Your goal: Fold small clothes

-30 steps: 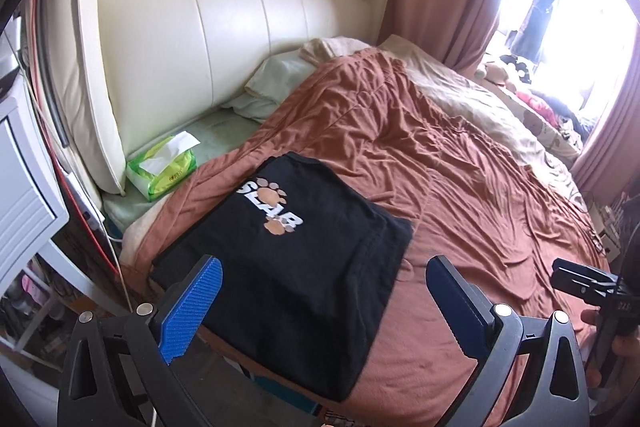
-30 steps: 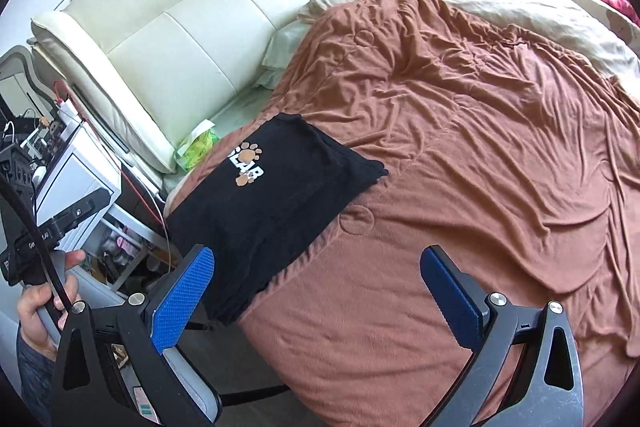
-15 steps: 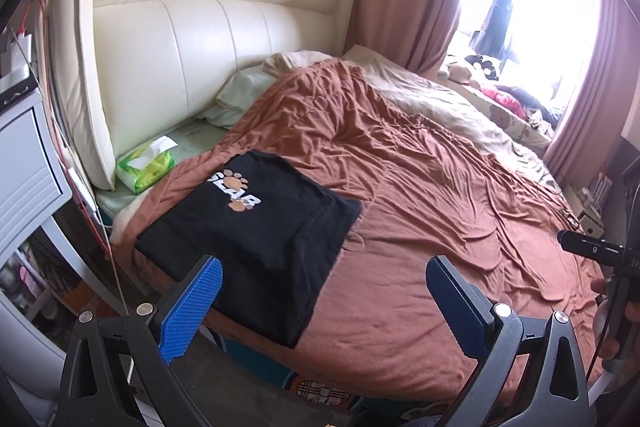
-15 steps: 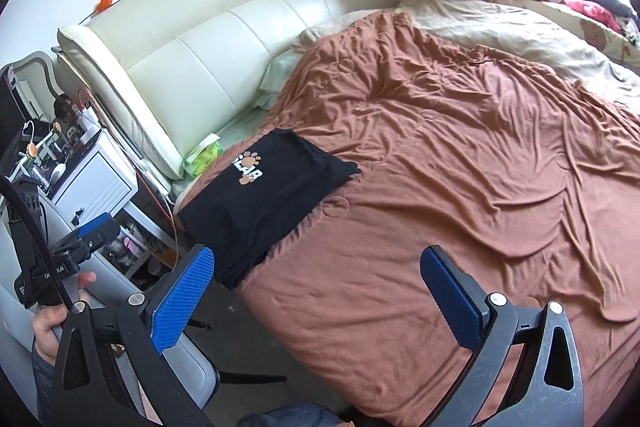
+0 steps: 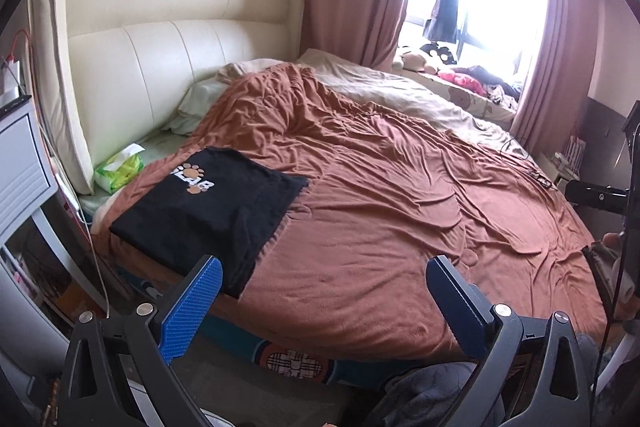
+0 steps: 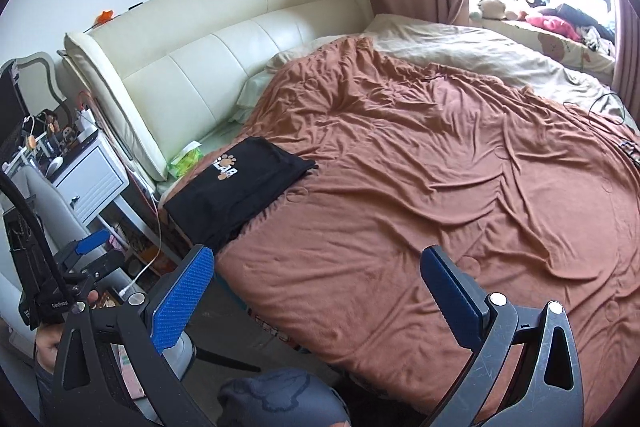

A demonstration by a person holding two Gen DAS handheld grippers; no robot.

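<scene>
A folded black T-shirt (image 5: pixel 212 211) with a paw-print logo lies flat on the brown blanket (image 5: pixel 400 195) at the bed's near left corner. It shows in the right wrist view as the same black T-shirt (image 6: pixel 240 191), left of centre. My left gripper (image 5: pixel 324 283) is open and empty, held back from the bed's edge and well short of the shirt. My right gripper (image 6: pixel 316 275) is also open and empty, off the bed's near edge. The left gripper (image 6: pixel 80 259) appears in the right wrist view at lower left, held by a hand.
A cream padded headboard (image 5: pixel 160 59) stands behind the shirt, with a green tissue pack (image 5: pixel 120 171) beside it. A white bedside cabinet (image 6: pixel 92 183) with cables sits left. Curtains and a bright window (image 5: pixel 480 7) lie beyond. A person's knee (image 6: pixel 280 403) shows below.
Both grippers have pulled back and up from the bed, so the folded shirt looks smaller and farther away. The shirt has not moved.
</scene>
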